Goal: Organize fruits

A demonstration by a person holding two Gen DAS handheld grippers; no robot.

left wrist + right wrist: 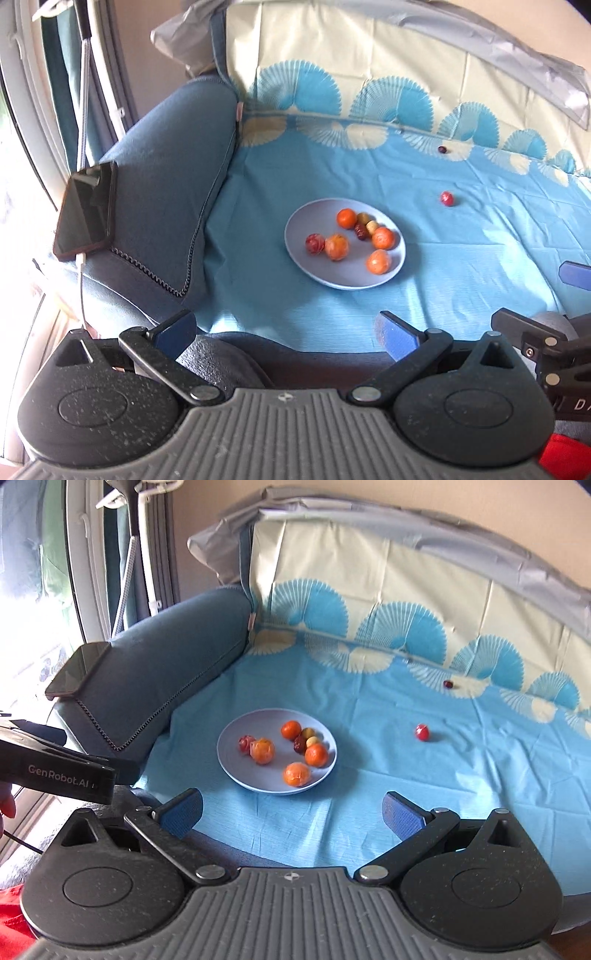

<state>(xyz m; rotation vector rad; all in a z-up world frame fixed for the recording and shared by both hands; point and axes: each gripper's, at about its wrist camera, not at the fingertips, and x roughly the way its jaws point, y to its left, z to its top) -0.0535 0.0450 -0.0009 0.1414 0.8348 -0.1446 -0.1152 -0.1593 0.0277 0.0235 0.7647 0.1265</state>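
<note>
One pale blue plate (236,771) sits on the blue patterned cloth (443,794), near the cloth's left side and close beside the dark blue cushion (166,672). On the plate: four orange fruits (296,774), one reddish round fruit (246,744) touching the left orange one, one dark red fruit (299,744) and two small yellowish pieces (308,733) bunched at the far side, eight items in all. Off the plate: one red fruit (422,732) on open cloth to the right, well apart from the plate, and one small dark fruit (447,684) farther back at the fold where the cloth rises against the backrest. One phone (75,674) lies on the cushion's outer end. Left gripper (284,330): jaws spread wide, nothing between them, held above the cloth's near edge. Right gripper (291,812): jaws likewise spread fully, empty, also at the near edge. Open cloth lies between both grippers and the plate, and to the plate's right; the cushion closes off the left side.
</note>
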